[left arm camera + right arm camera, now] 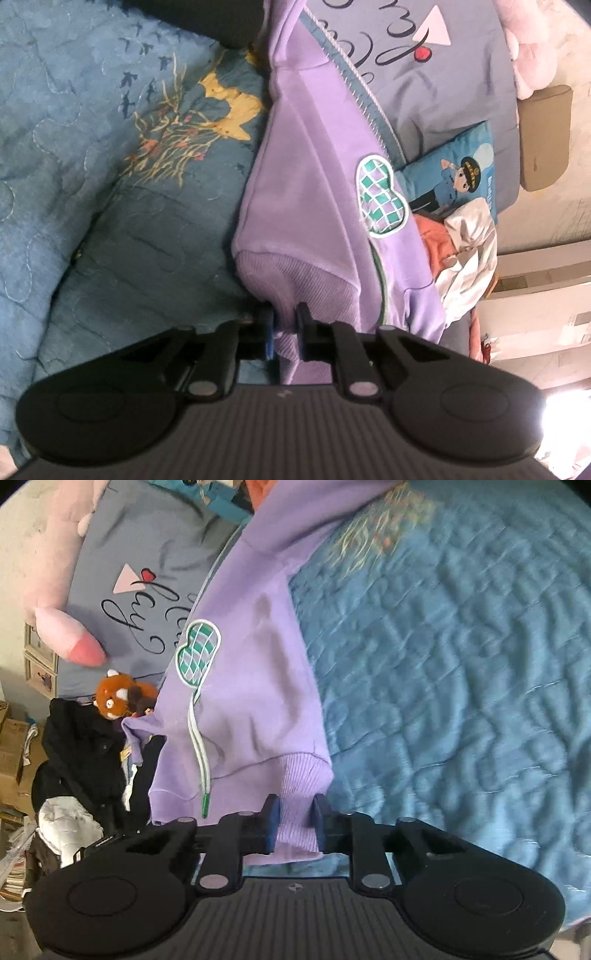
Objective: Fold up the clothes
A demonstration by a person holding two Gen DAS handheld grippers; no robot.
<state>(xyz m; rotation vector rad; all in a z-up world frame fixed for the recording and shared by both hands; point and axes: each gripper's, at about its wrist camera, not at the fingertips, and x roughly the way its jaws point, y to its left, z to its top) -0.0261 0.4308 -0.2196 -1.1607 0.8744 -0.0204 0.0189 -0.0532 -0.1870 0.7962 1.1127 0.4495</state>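
Both the left gripper [284, 326] and right gripper [295, 821] pinch the purple sweatshirt's [306, 192] ribbed hem at six o'clock; folding looks barely begun.

I am seeing my black left gripper [283, 328] and right gripper [295, 821] framing a lilac sweatshirt [295, 192] bearing a green-and-white checked patch [380, 195], lying across a blue quilted bedspread [461, 646] printed with yellow branches and dark birds.

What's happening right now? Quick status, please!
Left hand-held gripper shut on hoodie hem. Right hand-held gripper shut on the hem too. Hoodie on the quilt, nothing blocking.
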